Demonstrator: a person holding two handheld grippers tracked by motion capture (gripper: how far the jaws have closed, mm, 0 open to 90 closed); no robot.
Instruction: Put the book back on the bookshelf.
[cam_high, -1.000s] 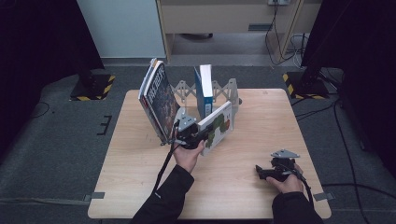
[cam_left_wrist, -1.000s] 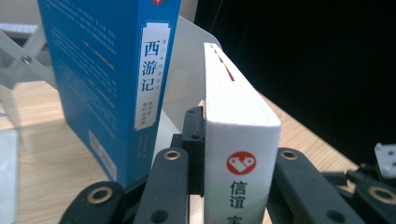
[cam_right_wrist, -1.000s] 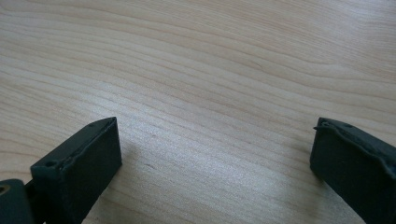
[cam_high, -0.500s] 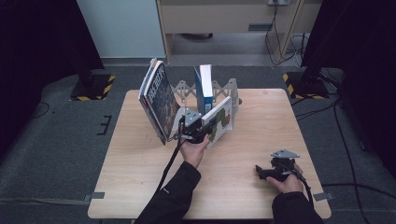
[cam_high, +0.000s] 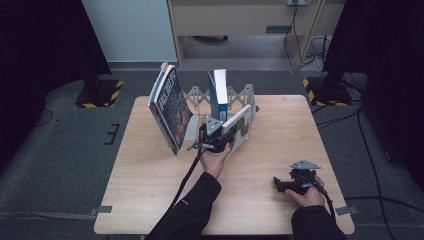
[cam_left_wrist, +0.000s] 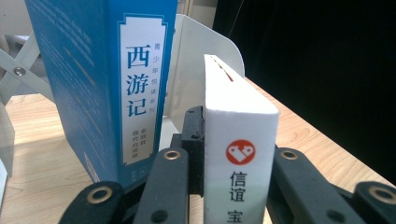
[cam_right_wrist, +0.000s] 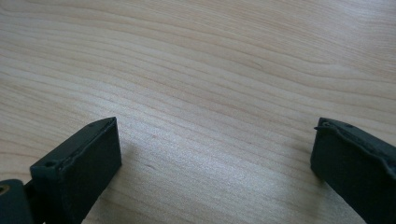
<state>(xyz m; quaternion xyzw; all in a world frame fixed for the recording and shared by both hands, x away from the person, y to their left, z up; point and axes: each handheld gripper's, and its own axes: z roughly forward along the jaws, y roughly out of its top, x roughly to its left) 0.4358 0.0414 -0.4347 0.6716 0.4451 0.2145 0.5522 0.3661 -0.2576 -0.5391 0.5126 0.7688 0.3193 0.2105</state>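
Observation:
My left gripper (cam_high: 214, 138) (cam_left_wrist: 233, 161) is shut on the spine of a white book (cam_high: 238, 125) (cam_left_wrist: 239, 114), held tilted at the front of the folding metal book rack (cam_high: 243, 96). Just left of it a blue book (cam_high: 218, 91) (cam_left_wrist: 105, 79) stands upright in the rack, with a white divider plate (cam_left_wrist: 198, 56) behind the two. A large dark-covered book (cam_high: 170, 109) leans at the rack's left end. My right gripper (cam_high: 294, 183) (cam_right_wrist: 215, 154) lies on the wooden table (cam_high: 150, 185) at the front right, jaws wide open with bare wood between them.
The rack stands at the back middle of the table. Cables trail from both grippers toward the person's sleeves. Dark stands with yellow-black striped bases (cam_high: 97, 95) sit on the floor left and right of the table.
My left gripper has carried the white book a little right and toward the rack, closer beside the blue book. The right gripper has stayed where it was.

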